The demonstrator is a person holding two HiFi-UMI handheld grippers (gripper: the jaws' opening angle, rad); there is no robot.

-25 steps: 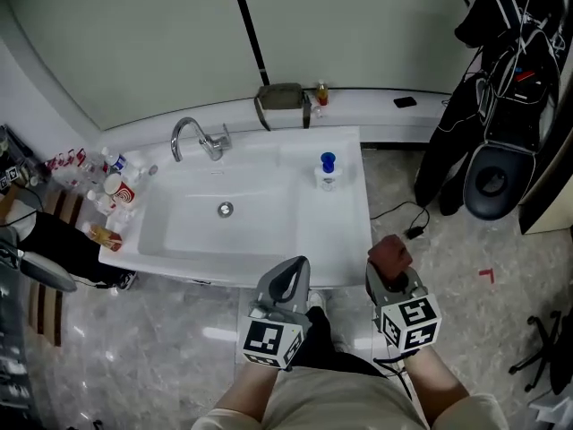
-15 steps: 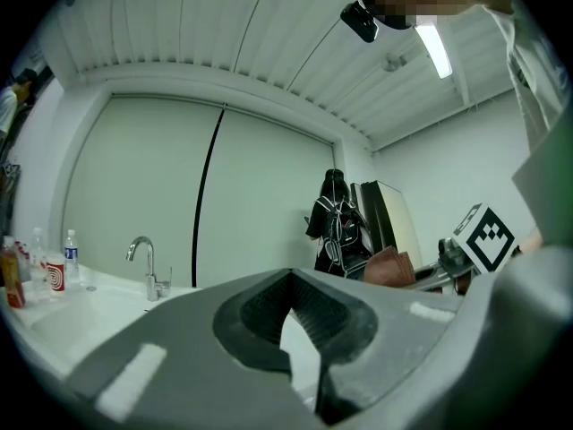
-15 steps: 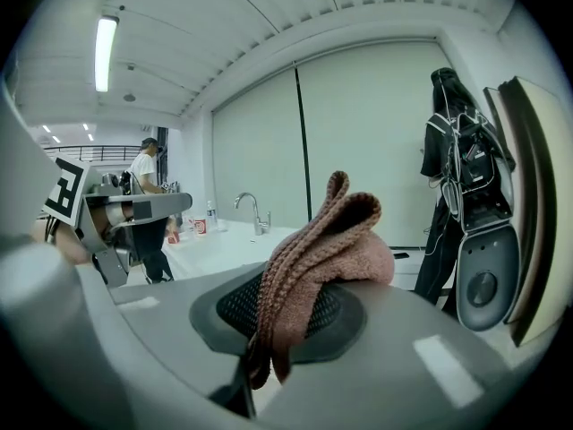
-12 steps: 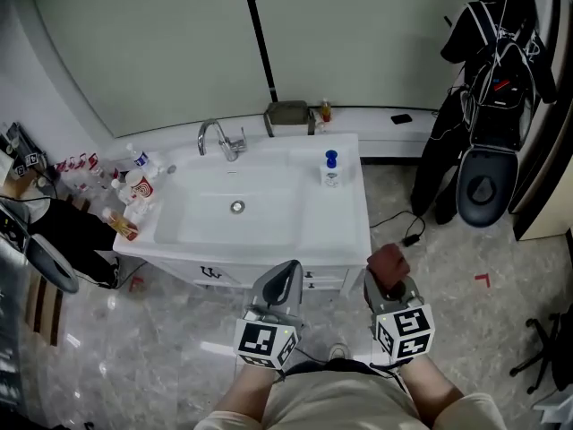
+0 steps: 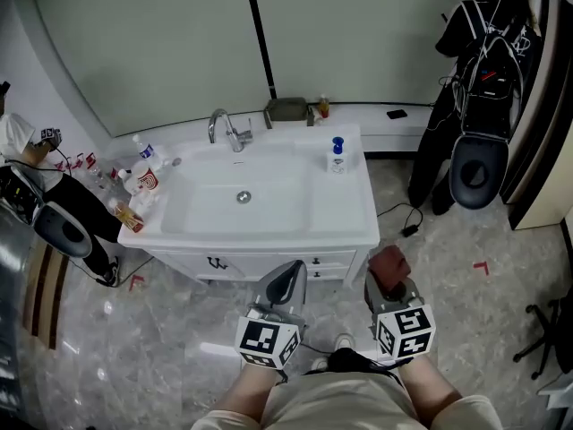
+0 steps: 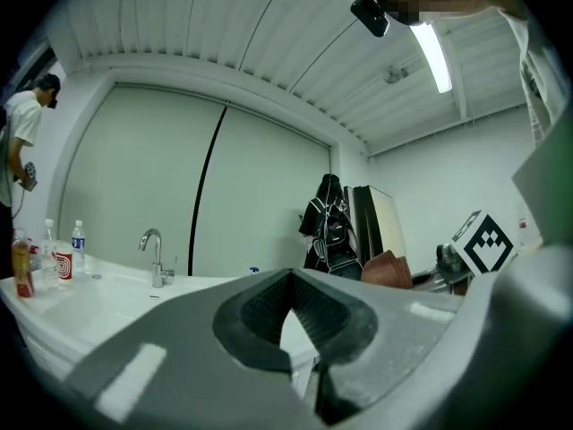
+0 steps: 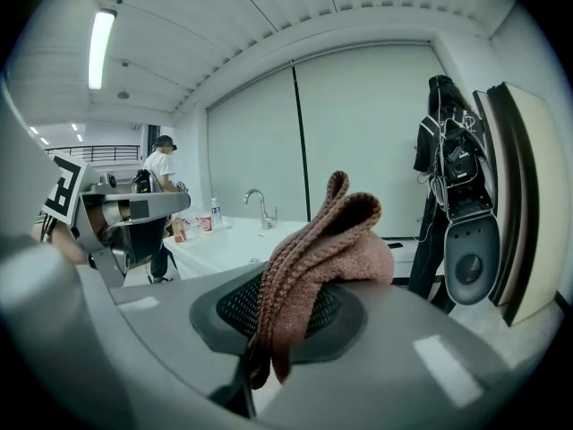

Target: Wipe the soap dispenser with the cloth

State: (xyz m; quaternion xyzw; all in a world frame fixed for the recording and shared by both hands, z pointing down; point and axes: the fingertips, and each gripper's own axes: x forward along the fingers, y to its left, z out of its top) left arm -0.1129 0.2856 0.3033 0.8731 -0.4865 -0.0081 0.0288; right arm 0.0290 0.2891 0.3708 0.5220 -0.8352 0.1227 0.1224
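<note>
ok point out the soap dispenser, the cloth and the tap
soap dispenser (image 5: 337, 163): head view, on its body below the blue pump.
cloth (image 7: 333, 240): right gripper view, on the middle of the folded bulk.
tap (image 5: 231, 129): head view, on the stem, below the curve of the spout.

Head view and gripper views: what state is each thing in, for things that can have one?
left tool: shut, nothing in it.
right tool: shut on the cloth.
cloth: bunched, clamped, sticking up out of the right tool.
soap dispenser: upright on the sink, right rear corner, untouched.
faucet: no water seen running.
</note>
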